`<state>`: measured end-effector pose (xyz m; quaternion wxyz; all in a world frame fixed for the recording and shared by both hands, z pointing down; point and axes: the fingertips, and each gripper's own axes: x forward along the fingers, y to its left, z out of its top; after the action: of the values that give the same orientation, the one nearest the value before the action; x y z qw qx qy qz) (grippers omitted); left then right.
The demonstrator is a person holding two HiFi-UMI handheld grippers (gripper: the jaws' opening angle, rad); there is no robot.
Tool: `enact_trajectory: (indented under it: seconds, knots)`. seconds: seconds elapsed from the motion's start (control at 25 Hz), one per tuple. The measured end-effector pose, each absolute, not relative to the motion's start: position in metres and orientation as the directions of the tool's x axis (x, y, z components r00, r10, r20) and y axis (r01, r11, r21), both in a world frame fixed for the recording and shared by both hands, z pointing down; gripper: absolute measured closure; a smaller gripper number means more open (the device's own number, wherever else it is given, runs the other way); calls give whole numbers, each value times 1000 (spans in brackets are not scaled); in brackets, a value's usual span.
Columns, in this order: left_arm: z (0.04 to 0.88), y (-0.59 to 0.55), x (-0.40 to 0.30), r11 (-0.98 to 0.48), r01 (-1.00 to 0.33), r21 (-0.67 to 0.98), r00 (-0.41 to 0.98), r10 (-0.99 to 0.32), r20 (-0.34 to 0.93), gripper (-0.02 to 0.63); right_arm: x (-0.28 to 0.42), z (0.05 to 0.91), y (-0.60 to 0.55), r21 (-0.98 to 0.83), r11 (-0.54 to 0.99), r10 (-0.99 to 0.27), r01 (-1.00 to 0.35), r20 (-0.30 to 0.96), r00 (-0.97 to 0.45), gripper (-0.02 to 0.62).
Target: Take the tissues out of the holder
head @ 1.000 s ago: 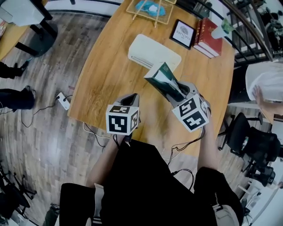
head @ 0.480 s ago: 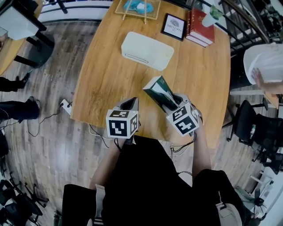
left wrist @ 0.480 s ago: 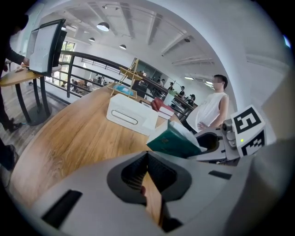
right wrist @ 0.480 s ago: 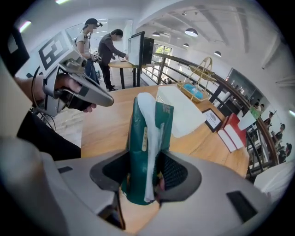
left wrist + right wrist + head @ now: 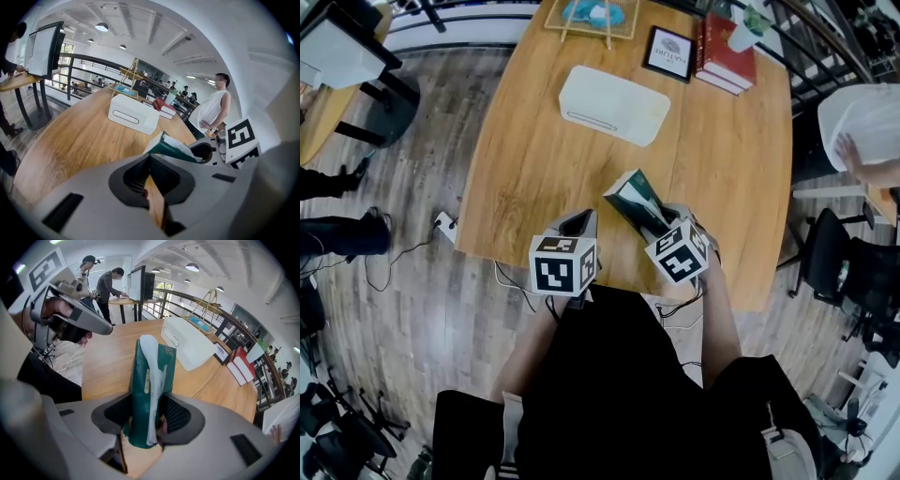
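Table (image 5: pixel 544 159) front edge: right tongs (image 5: pixel 149 425) clamp tissue pack (image 5: pixel 634 195), holder (image 5: pixel 614 105) well apart.

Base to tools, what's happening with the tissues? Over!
Left tool shut, empty. Right tool grips tissue pack, clear of holder. Nothing in the way.

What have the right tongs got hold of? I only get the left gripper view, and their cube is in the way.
Observer: The right tongs are shut on a green pack of tissues. They grip it near one end, and most of it sticks out past them.
Operator: Is it clear of the holder?
Observer: Yes. From the head view, bare table lies between the pack and the white holder. The pack is tilted over the table's near edge.
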<state>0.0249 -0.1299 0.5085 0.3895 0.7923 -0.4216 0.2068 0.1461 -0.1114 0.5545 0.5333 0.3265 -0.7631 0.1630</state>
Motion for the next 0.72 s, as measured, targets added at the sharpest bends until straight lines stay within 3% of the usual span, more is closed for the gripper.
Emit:
enact_trajectory:
  seconds: [0.72]
  knots:
    - [506, -125, 8, -316, -840, 441, 542, -524, 657, 595, 128, 603, -116, 246, 752, -351, -611, 934, -56, 376]
